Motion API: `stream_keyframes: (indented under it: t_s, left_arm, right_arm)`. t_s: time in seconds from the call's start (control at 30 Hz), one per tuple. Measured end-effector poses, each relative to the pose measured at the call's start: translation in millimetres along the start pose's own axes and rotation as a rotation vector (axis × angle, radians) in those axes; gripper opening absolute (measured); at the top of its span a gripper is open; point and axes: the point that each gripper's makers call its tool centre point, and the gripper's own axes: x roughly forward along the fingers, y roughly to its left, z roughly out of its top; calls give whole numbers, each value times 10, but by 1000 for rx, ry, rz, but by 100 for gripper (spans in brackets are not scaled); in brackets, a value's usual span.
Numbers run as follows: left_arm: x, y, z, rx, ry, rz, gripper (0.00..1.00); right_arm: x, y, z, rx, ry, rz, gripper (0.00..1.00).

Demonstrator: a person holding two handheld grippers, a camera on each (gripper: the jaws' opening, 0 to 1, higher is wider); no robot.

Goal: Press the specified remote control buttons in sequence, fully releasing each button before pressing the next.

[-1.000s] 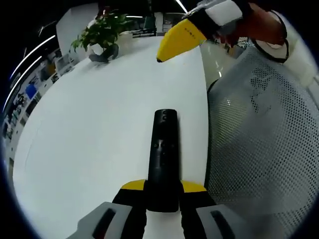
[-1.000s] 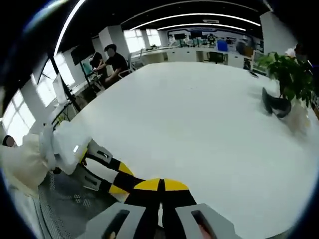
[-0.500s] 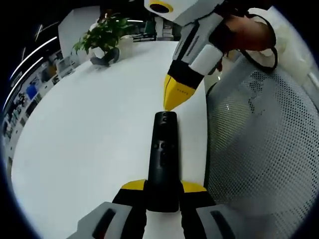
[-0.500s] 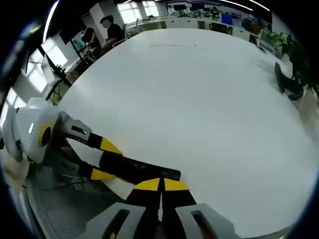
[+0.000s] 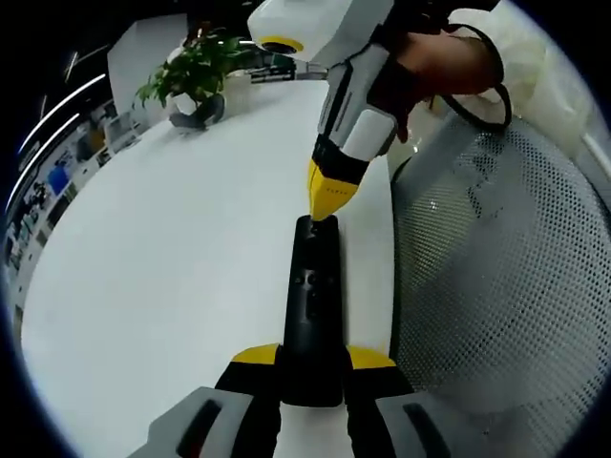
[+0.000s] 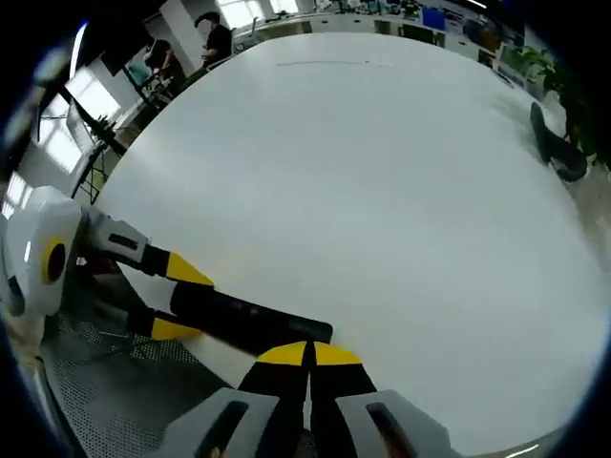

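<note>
Our right gripper (image 5: pixel 325 212), fingers clenched, has dropped onto the far end of the black remote control (image 5: pixel 312 305), grasped by our left gripper (image 5: pixel 312 370) at the counter (image 5: pixel 172 248) edge, so the first press begins.

I can read no text, brand, number or sign anywhere; the remote (image 5: pixel 312 296) in my gripper shows no legible markings.
</note>
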Motion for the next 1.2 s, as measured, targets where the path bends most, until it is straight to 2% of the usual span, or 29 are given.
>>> stream_keyframes:
  t_s: [0.2,0.5,0.97,1.2]
  left_arm:
    - [-2,-1,2,0,-1,-1,24]
    - [0,-2,6,1,0,-1,24]
    - [5,2,7,0,5,-1,24]
    - [2,2,2,2,6,-2,24]
  right_arm:
    - [-9,-1,4,-8,13,-3,0]
    - [0,-16,-1,34,42,-13,0]
    - [27,-25,5,19,120,-51,0]
    - [18,-34,0,65,109,-27,0]
